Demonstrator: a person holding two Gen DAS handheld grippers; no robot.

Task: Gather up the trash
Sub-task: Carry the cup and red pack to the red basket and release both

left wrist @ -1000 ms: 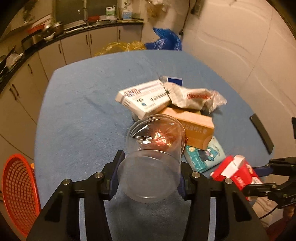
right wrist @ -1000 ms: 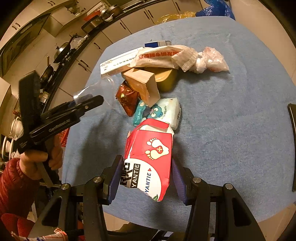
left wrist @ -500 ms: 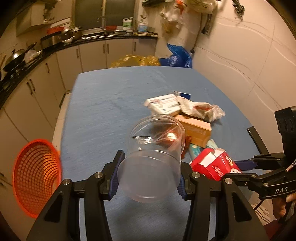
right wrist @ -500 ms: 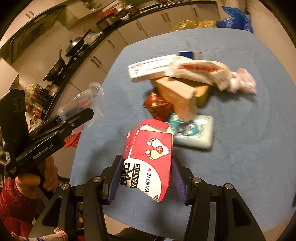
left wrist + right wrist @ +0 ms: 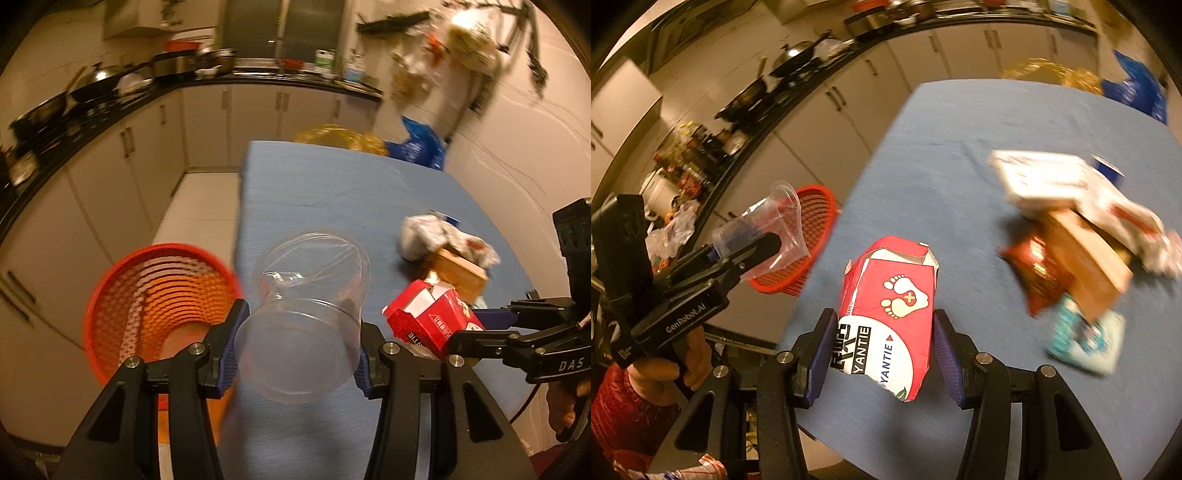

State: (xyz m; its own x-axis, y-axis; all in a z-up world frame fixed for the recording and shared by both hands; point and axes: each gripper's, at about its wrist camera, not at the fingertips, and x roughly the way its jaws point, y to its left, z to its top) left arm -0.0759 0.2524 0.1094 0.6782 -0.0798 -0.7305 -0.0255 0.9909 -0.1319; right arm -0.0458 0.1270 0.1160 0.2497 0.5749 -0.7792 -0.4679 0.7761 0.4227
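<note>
My left gripper (image 5: pixel 299 343) is shut on a clear plastic cup (image 5: pixel 306 302), held over the table's left edge beside a red mesh basket (image 5: pixel 155 299) on the floor. The cup (image 5: pixel 768 232) and basket (image 5: pixel 809 240) also show in the right wrist view. My right gripper (image 5: pixel 882 343) is shut on a red and white carton (image 5: pixel 890 306), held above the blue table (image 5: pixel 942 177); the carton (image 5: pixel 428 321) shows in the left wrist view too.
A pile of trash lies on the table's right side: a white box (image 5: pixel 1041 177), a crumpled wrapper (image 5: pixel 1130 221), a brown box (image 5: pixel 1086 258), a red packet (image 5: pixel 1038 273) and a teal pack (image 5: pixel 1086 339). Kitchen cabinets (image 5: pixel 155 155) run along the left.
Both grippers have swung left with their loads, away from the trash pile. The red basket now sits just left of the cup.
</note>
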